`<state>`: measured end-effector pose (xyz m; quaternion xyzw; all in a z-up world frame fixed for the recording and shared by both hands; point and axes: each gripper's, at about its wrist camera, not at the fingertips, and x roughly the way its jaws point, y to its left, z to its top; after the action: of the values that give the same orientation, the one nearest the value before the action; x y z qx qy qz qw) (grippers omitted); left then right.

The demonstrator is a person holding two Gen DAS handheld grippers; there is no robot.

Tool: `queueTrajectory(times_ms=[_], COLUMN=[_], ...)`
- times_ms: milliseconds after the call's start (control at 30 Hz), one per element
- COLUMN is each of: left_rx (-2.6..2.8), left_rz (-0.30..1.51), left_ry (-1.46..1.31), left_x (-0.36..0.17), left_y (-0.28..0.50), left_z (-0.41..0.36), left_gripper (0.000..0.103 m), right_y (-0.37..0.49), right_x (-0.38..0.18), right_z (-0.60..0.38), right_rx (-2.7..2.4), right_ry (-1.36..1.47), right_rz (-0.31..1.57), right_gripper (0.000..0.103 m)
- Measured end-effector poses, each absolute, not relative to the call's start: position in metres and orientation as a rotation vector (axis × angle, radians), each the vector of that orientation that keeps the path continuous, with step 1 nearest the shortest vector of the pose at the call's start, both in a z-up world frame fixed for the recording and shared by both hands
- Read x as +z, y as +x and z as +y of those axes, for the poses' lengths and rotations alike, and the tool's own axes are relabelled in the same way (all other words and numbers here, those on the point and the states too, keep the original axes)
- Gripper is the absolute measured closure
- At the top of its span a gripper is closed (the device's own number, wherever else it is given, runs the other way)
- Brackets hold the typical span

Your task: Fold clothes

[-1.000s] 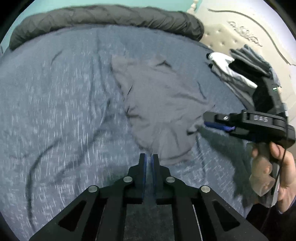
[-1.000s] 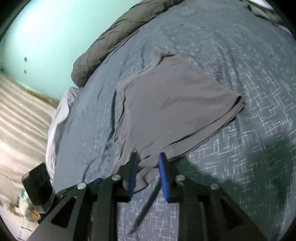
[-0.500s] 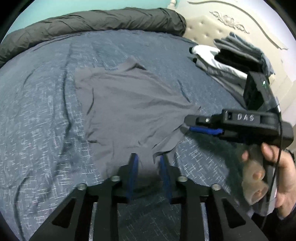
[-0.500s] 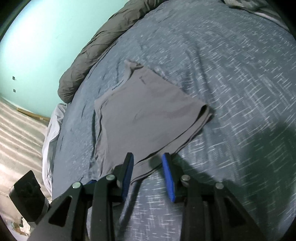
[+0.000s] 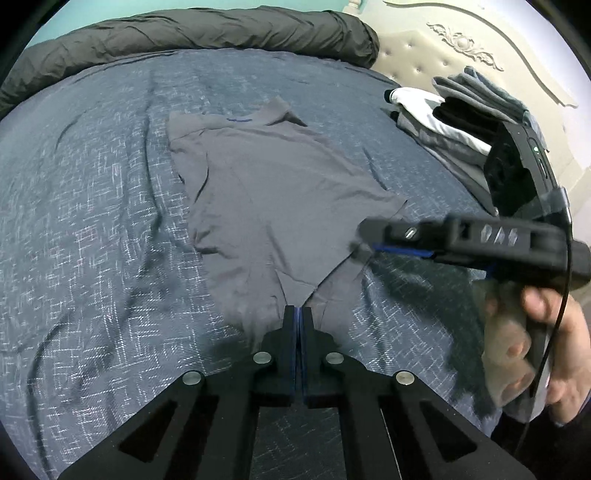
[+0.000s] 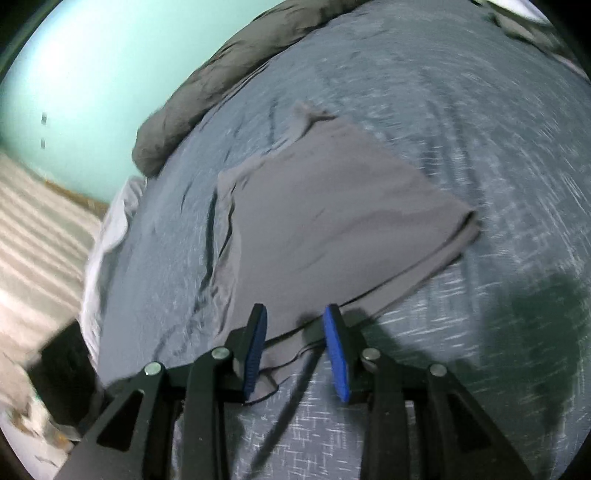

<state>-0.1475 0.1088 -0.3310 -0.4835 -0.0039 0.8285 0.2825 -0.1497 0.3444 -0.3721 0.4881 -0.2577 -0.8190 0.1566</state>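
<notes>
Shirt on bedspread; clothes pile right; duvet behind

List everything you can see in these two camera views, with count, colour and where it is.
T-shirt: one, grey, spread on the bed centre.
Bedspread: one, blue with white flecks, covering the bed.
Duvet: one, dark grey, rolled along the far edge.
Folded clothes stack: one, grey, white, black, near the headboard.
Headboard: one, cream, carved, far right.
Wall: teal, behind the bed.
Left gripper: black, shut on the shirt's near hem.
Right gripper: black with blue pads, open over the hem.
Hand: one, holding the right gripper.
</notes>
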Motion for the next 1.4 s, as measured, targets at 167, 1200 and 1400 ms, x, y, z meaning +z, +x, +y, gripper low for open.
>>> queueTrajectory(times_ms=[167, 1200, 1400], left_rx=[2.207, 2.277, 2.278], left_rz=[0.032, -0.33, -0.359], left_ry=[-1.315, -1.379, -1.399], left_x=[-0.333, -0.319, -0.325], left_y=[-0.147, -0.268, -0.309], left_z=[0.113, 0.057, 0.059], left_gripper=[0.102, 0.058, 0.058], right_y=[-0.148, -0.242, -0.285], right_x=[-0.378, -0.335, -0.335], right_z=[0.32, 0.406, 0.402], right_rx=[-2.348, -2.477, -2.431], right_ry=[1.487, 1.372, 1.405], right_rz=[-0.557, -0.666, -0.66], right_gripper=[0.071, 0.071, 0.061])
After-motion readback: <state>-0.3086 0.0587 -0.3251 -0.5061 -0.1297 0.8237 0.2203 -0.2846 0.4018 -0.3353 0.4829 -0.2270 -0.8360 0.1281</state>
